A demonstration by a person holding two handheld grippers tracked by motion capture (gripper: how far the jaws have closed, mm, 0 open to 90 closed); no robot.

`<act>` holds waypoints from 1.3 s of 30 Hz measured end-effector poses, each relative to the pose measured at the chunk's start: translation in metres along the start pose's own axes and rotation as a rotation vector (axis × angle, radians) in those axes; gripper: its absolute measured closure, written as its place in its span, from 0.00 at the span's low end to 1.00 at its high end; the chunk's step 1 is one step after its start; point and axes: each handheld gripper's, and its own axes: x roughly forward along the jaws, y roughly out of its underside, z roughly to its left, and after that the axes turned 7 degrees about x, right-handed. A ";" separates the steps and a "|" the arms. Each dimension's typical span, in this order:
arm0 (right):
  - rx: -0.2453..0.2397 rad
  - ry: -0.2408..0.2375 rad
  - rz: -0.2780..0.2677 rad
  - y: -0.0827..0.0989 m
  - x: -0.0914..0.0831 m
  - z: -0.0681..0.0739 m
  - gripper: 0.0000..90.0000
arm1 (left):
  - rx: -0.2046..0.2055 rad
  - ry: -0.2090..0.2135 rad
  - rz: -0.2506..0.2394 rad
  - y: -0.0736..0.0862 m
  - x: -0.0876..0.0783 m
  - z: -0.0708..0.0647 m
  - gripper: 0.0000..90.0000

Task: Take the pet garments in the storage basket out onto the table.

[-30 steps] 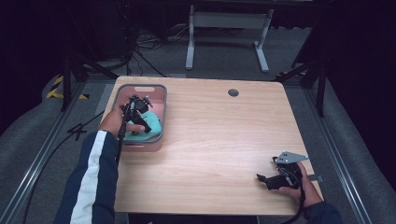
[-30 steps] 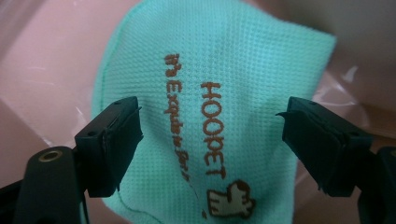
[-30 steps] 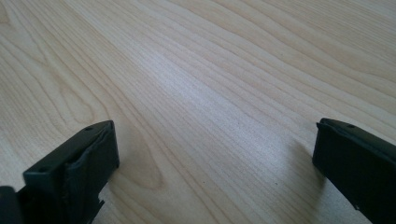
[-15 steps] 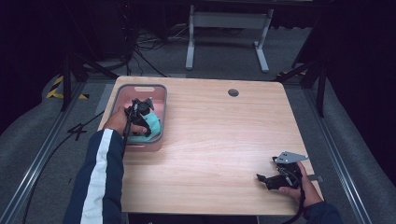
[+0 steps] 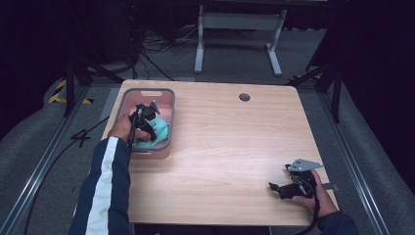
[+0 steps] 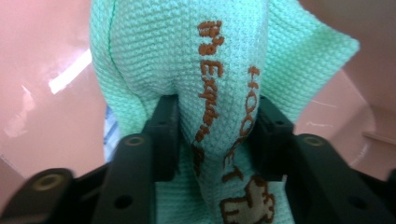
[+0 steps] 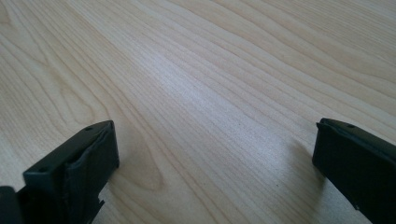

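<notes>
A mint-green knitted cloth (image 6: 187, 60) with brown lettering lies in a pink bin (image 5: 147, 95) at the table's left rear. My left gripper (image 5: 147, 120) reaches down into the bin; its jaws have just been closing and now pinch a raised fold of the cloth (image 5: 159, 131) between the black pads (image 6: 163, 126). My right gripper (image 5: 279, 188) rests on the table near the front right corner, jaws wide apart with bare wood between the fingertips (image 7: 79, 158).
The wooden table (image 5: 235, 142) has a round cable hole (image 5: 244, 97) near its back edge. The pink bin walls (image 6: 42, 70) rise close around the left gripper. Dark floor, rails and a metal frame surround the table.
The left hand has shifted slightly inside the bin over the cloth. The right hand and its gripper have stayed in place.
</notes>
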 end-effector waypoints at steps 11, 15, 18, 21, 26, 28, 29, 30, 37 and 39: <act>0.000 0.000 0.000 0.000 0.000 0.000 0.01 | 0.035 -0.092 -0.057 0.007 -0.012 -0.008 0.81; 0.000 0.000 0.000 0.000 0.000 0.000 0.01 | 0.028 -0.107 -0.116 0.014 -0.022 -0.009 0.81; 0.000 0.000 0.000 0.000 0.000 0.000 0.01 | 0.022 -0.138 -0.177 0.021 -0.033 -0.011 0.81; 0.001 0.000 0.000 0.000 0.000 0.000 0.01 | 0.019 -0.173 -0.238 0.026 -0.043 -0.017 0.82; 0.002 0.000 0.001 0.000 0.000 0.000 0.01 | 0.035 -0.200 -0.347 0.038 -0.058 -0.025 0.82; 0.003 0.000 0.001 0.000 0.000 0.000 0.01 | 0.036 -0.214 -0.384 0.043 -0.062 -0.031 0.82; 0.002 0.001 0.000 0.000 0.000 0.000 0.01 | 0.036 -0.214 -0.384 0.043 -0.062 -0.031 0.82; 0.002 0.001 0.000 0.000 0.000 0.000 0.01 | 0.039 -0.219 -0.401 0.044 -0.064 -0.032 0.82; 0.002 0.000 0.000 0.000 0.000 0.000 0.01 | 0.054 -0.272 -0.530 0.059 -0.083 -0.049 0.82; 0.001 0.000 0.000 0.000 0.000 0.000 0.01 | 0.058 -0.278 -0.558 0.063 -0.088 -0.054 0.82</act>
